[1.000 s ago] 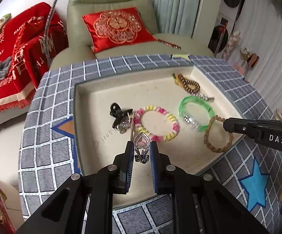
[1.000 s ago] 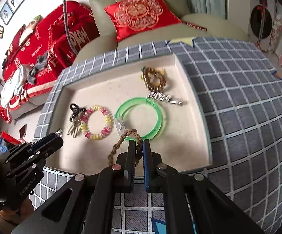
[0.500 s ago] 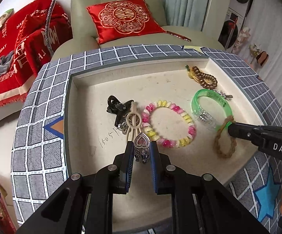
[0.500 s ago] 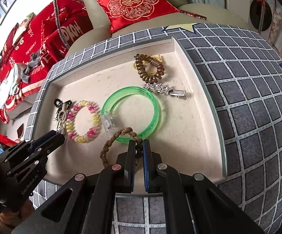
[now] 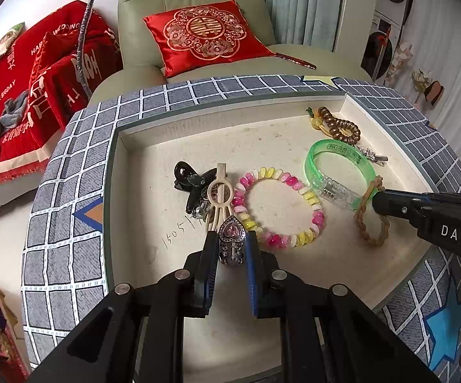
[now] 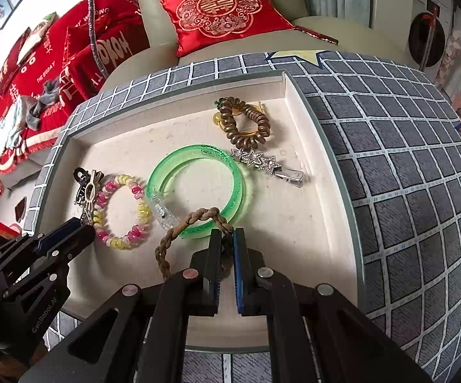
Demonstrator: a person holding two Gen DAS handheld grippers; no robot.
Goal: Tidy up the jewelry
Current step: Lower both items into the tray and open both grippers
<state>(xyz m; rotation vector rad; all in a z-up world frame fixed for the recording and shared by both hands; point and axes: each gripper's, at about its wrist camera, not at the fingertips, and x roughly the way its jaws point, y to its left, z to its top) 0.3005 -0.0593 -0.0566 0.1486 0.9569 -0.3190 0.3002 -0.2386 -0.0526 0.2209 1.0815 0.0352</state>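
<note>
Currently the left gripper (image 5: 230,249) has its jaws closed on a small rigid heart pendant (image 5: 231,236) at lower centre; the right gripper (image 6: 226,249) pinches the limp braided cord bracelet (image 6: 185,223), light, best held mid-strand, inside the tray (image 6: 326,172).

Both grippers are matte black with angular linkage arms, round silver screw heads at the pivots and blue pads lining the jaws. The left gripper (image 5: 231,244) carries white "GenRobot.AI" lettering on its side; the right gripper (image 6: 227,242) shows white "DAS".
</note>
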